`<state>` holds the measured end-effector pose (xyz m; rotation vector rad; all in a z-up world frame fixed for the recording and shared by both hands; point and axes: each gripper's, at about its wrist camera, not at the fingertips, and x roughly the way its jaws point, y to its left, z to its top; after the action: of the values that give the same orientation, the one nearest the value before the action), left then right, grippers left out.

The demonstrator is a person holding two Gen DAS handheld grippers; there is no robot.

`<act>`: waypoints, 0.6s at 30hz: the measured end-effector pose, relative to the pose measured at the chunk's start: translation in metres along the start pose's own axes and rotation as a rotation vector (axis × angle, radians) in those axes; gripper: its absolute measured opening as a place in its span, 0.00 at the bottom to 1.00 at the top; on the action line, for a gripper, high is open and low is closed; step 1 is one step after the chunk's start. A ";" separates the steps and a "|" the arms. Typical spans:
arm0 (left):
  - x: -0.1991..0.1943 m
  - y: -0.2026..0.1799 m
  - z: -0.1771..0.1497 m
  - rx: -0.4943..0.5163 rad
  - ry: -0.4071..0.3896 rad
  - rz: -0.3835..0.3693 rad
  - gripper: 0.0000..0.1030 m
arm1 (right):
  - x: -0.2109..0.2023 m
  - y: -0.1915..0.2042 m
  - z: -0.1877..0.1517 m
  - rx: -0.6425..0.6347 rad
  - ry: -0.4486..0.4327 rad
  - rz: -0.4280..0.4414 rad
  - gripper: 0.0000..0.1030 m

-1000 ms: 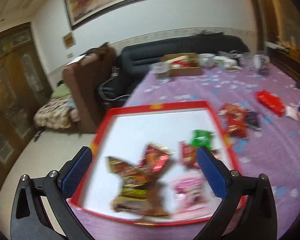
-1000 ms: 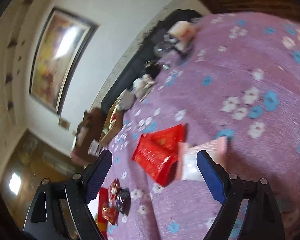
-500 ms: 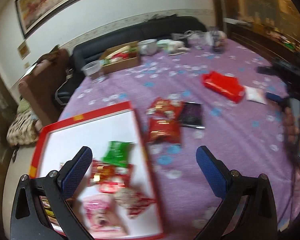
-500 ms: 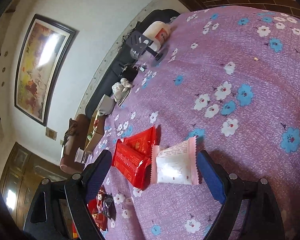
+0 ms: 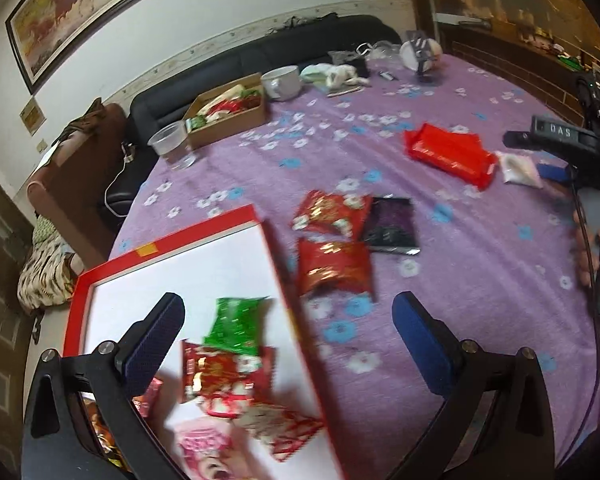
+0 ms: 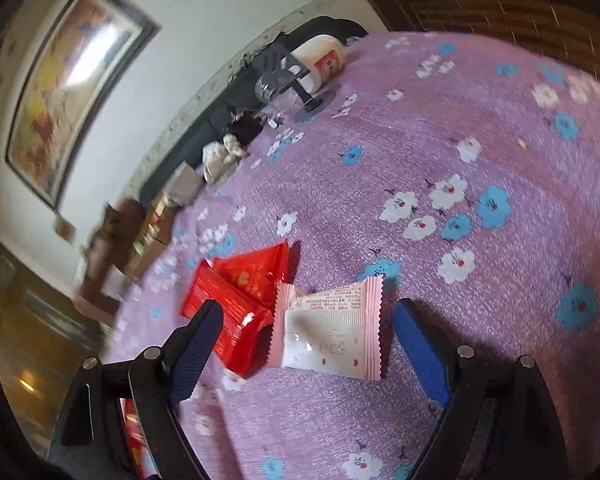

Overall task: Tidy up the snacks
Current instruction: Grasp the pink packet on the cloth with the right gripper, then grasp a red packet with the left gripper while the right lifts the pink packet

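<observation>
"520" on pink-edged white packet (image 6: 332,334)

left tongs (image 5: 288,332): agape | right tongs (image 6: 308,340): agape, seemingly tilted

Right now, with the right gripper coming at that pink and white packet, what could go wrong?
The right gripper is open around the pink and white packet, but the red packet touches its left edge, so closing could pinch both. The packet lies flat on the tablecloth; the fingers might snag fabric.
</observation>
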<state>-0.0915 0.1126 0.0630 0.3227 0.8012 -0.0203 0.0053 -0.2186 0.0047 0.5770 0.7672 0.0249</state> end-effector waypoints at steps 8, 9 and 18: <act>0.018 0.013 0.002 -0.016 0.044 -0.037 1.00 | 0.010 0.023 -0.008 -0.172 -0.005 -0.191 0.74; 0.020 0.012 0.004 -0.015 0.050 -0.047 1.00 | 0.009 0.022 -0.008 -0.169 -0.010 -0.213 0.71; 0.055 -0.016 0.038 0.093 0.106 -0.085 1.00 | 0.010 0.026 -0.008 -0.215 0.000 -0.293 0.54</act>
<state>-0.0283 0.0916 0.0440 0.3795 0.9202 -0.1211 0.0118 -0.1908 0.0063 0.2569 0.8309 -0.1606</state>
